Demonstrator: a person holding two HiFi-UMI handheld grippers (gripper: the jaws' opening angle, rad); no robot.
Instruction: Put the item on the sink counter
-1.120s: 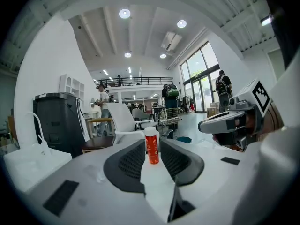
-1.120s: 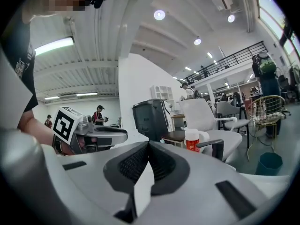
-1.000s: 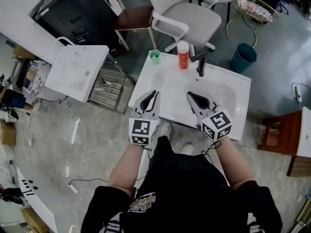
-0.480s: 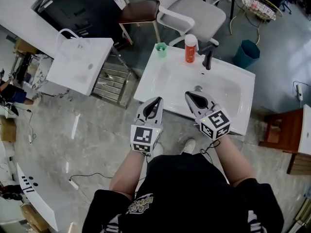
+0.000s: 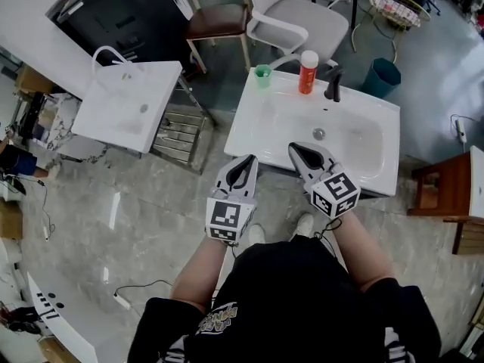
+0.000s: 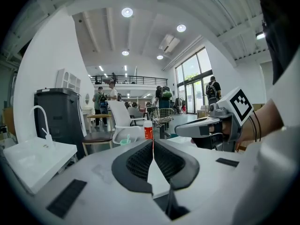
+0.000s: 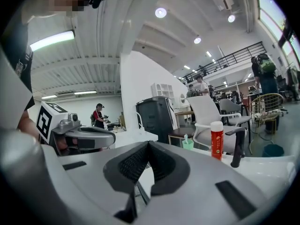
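A red bottle (image 5: 308, 72) with a white cap stands upright on the back rim of the white sink counter (image 5: 378, 169), between a green cup (image 5: 262, 73) and the black faucet (image 5: 333, 85). My left gripper (image 5: 248, 161) hangs just in front of the counter's near edge, shut and empty. My right gripper (image 5: 296, 148) is over that near edge, its pads together with nothing between them. In the left gripper view the bottle (image 6: 148, 131) shows far off beyond the closed jaws. The right gripper view has the bottle (image 7: 216, 139) and faucet (image 7: 236, 146) to the right.
A second white sink (image 5: 128, 104) stands at the left with a metal rack (image 5: 178, 134) beside it. Behind the counter are a white chair (image 5: 302, 13) and a brown-seated chair (image 5: 215, 21). A teal bin (image 5: 384, 74) is at the back right, a wooden cabinet (image 5: 442, 195) at the right.
Both grippers have drawn back from over the basin to the counter's near edge. The sink with its bottle, cup and faucet now lies farther ahead of them.
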